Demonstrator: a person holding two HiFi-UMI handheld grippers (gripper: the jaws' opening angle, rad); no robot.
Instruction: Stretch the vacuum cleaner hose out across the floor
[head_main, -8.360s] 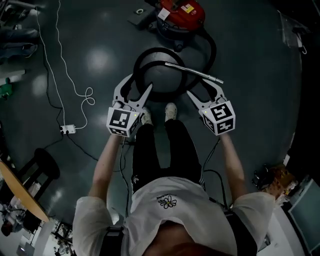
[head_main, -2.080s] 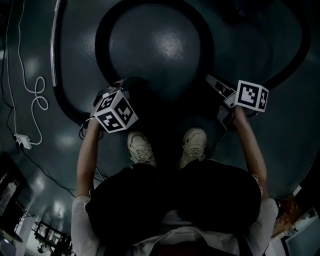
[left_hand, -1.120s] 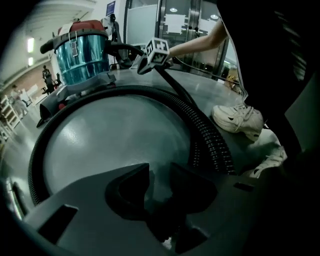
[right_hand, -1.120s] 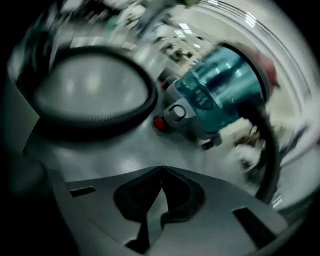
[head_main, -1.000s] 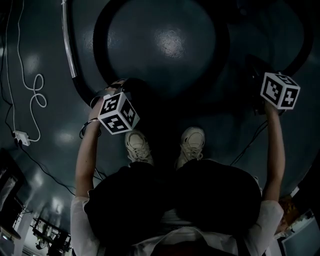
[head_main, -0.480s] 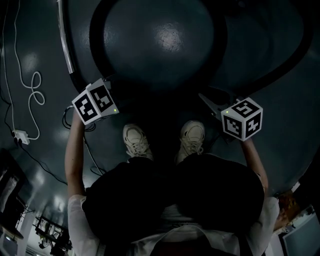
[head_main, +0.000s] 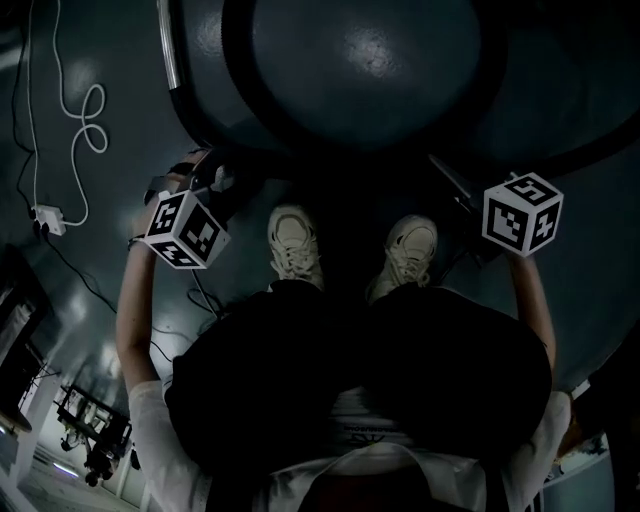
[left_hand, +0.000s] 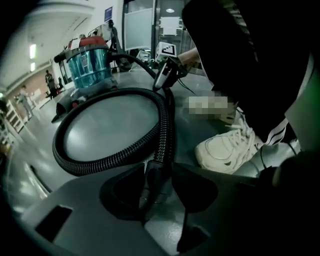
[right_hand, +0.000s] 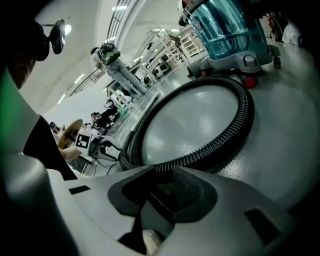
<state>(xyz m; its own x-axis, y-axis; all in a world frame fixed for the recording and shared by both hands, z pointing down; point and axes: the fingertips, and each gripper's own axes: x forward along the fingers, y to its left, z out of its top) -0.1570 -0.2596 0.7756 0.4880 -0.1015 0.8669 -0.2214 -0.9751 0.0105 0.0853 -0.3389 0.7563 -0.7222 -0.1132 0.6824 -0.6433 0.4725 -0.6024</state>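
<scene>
The head view looks steeply down over the shoes. Both gripper views sit low beside the hose, seemingly sharing its loop and the vacuum cleaner.

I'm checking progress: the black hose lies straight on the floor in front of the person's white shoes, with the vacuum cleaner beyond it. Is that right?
No. The hose is not straight: it curls in a wide loop on the floor, as the left gripper view shows. It does lie in front of the white shoes, with the vacuum cleaner beyond it.
</scene>
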